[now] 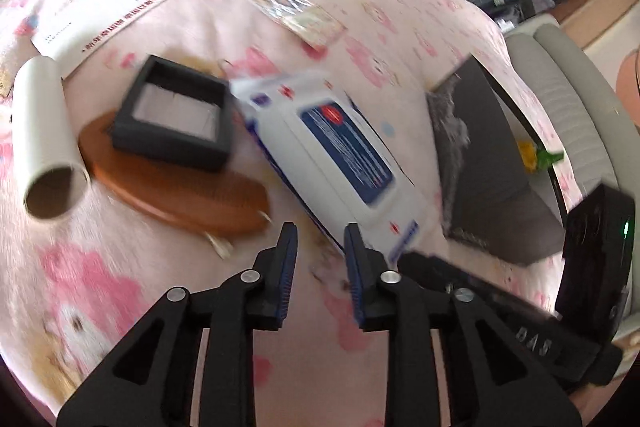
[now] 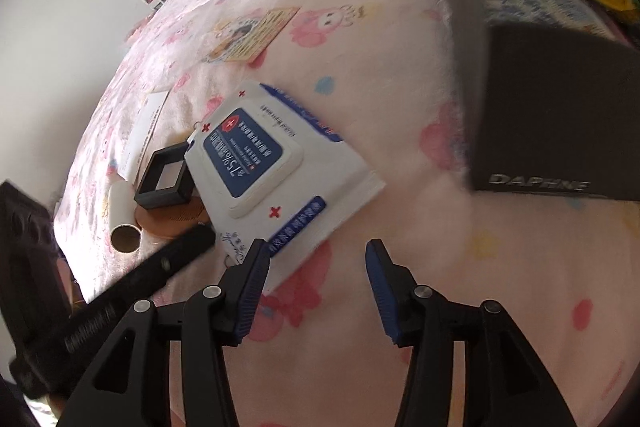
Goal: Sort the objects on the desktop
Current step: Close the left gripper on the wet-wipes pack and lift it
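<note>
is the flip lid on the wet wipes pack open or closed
Closed. The white flip lid lies flat against the wet wipes pack, with no raised edge in either view.

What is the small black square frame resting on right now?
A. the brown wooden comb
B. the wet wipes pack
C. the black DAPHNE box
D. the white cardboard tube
A: in the left wrist view the black square frame sits partly on top of the brown wooden comb, beside the wet wipes pack and apart from the white cardboard tube.
</note>
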Action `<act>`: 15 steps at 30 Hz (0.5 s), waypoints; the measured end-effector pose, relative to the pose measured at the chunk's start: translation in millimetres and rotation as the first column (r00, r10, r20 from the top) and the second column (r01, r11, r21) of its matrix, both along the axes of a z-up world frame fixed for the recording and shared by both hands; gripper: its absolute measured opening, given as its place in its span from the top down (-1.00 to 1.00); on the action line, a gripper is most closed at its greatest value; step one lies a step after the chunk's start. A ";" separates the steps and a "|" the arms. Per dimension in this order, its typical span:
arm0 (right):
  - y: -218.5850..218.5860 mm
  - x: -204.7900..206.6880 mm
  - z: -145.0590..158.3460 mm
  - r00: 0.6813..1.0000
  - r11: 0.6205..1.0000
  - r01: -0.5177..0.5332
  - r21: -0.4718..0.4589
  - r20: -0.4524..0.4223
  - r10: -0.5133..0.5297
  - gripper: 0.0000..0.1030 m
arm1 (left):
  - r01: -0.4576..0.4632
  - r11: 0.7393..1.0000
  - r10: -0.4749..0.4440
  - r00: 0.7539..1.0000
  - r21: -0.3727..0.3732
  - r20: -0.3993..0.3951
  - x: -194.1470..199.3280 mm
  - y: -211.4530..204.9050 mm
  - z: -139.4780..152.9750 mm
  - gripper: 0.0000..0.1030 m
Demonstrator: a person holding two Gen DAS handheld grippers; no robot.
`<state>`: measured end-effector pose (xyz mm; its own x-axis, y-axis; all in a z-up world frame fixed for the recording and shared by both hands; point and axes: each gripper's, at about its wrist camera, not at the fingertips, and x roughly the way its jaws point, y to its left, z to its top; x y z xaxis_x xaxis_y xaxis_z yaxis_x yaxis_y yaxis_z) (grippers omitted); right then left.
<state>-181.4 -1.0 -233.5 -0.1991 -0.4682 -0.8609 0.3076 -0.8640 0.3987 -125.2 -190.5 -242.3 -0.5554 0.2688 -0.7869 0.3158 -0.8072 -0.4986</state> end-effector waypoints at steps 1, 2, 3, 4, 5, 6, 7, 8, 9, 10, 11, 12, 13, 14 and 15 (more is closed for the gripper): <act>-2.4 -1.7 -3.7 1.000 1.000 -0.005 -0.003 0.006 0.005 0.10 | 0.005 1.000 -0.005 1.000 0.009 0.001 -3.9 -0.7 -3.1 0.40; -4.8 -3.6 -7.7 1.000 1.000 -0.009 -0.007 0.012 0.009 0.08 | 0.010 1.000 -0.010 1.000 0.019 0.001 -7.9 -1.5 -6.2 0.40; -7.0 -6.2 -12.7 1.000 1.000 -0.007 -0.015 0.018 0.008 0.07 | 0.014 1.000 -0.014 1.000 0.028 0.002 -11.8 -2.2 -9.2 0.40; -7.7 -8.7 -17.4 1.000 0.999 -0.001 -0.032 0.027 0.002 0.08 | 0.019 0.999 -0.019 1.000 0.037 0.002 -15.7 -3.0 -12.3 0.40; -8.3 -9.6 -19.8 0.999 0.999 0.002 -0.042 0.032 0.000 0.10 | 0.024 0.999 -0.024 1.000 0.047 0.002 -19.7 -3.7 -15.4 0.42; -9.8 -8.3 -18.4 1.000 0.999 -0.007 -0.048 0.025 0.009 0.19 | 0.034 0.998 -0.034 0.999 0.049 0.002 -20.8 -1.0 -16.0 0.49; -11.2 -6.8 -16.7 1.000 0.998 -0.016 -0.053 0.016 0.017 0.42 | 0.038 0.999 -0.038 0.999 0.035 0.001 -18.8 2.7 -14.0 0.54; -12.3 -4.3 -13.6 1.000 0.999 -0.023 -0.047 -0.002 0.023 0.55 | 0.041 0.999 -0.041 0.999 0.015 -0.001 -16.7 6.5 -11.2 0.58; -11.0 -1.5 -10.2 0.999 0.999 -0.024 -0.046 -0.022 0.023 0.62 | 0.042 0.999 -0.042 0.999 0.003 -0.003 -14.9 9.1 -8.9 0.62; -7.7 1.1 -7.2 0.999 0.998 -0.020 -0.057 -0.031 0.019 0.68 | 0.040 0.999 -0.040 0.999 0.000 -0.003 -13.0 11.4 -6.9 0.72; -2.7 3.0 -4.5 0.999 0.998 -0.009 -0.069 -0.031 0.007 0.71 | 0.041 0.999 -0.041 0.999 0.007 -0.004 -9.8 14.4 -5.1 0.73; 2.5 5.1 -1.3 0.999 0.997 0.000 -0.080 -0.035 -0.002 0.73 | 0.044 0.999 -0.044 0.999 0.017 -0.004 -6.6 17.9 -4.1 0.73; 7.8 8.2 2.1 0.999 0.997 0.003 -0.078 -0.043 -0.006 0.75 | 0.047 0.999 -0.047 0.999 0.026 -0.004 -3.6 21.5 -3.2 0.73; 13.2 11.3 5.6 0.999 0.997 0.007 -0.077 -0.050 -0.011 0.77 | 0.055 0.998 -0.055 0.998 0.030 -0.005 -0.6 25.9 -2.5 0.73; 18.6 14.4 9.0 0.998 0.997 0.010 -0.075 -0.058 -0.015 0.78 | 0.067 0.997 -0.067 0.998 0.029 -0.005 2.1 31.2 -1.8 0.74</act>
<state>-167.0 17.6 -224.5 -0.2541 -0.5279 -0.8104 0.3216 -0.8363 0.4440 -123.1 -159.3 -244.1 -0.5388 0.3281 -0.7759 0.2591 -0.8119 -0.5232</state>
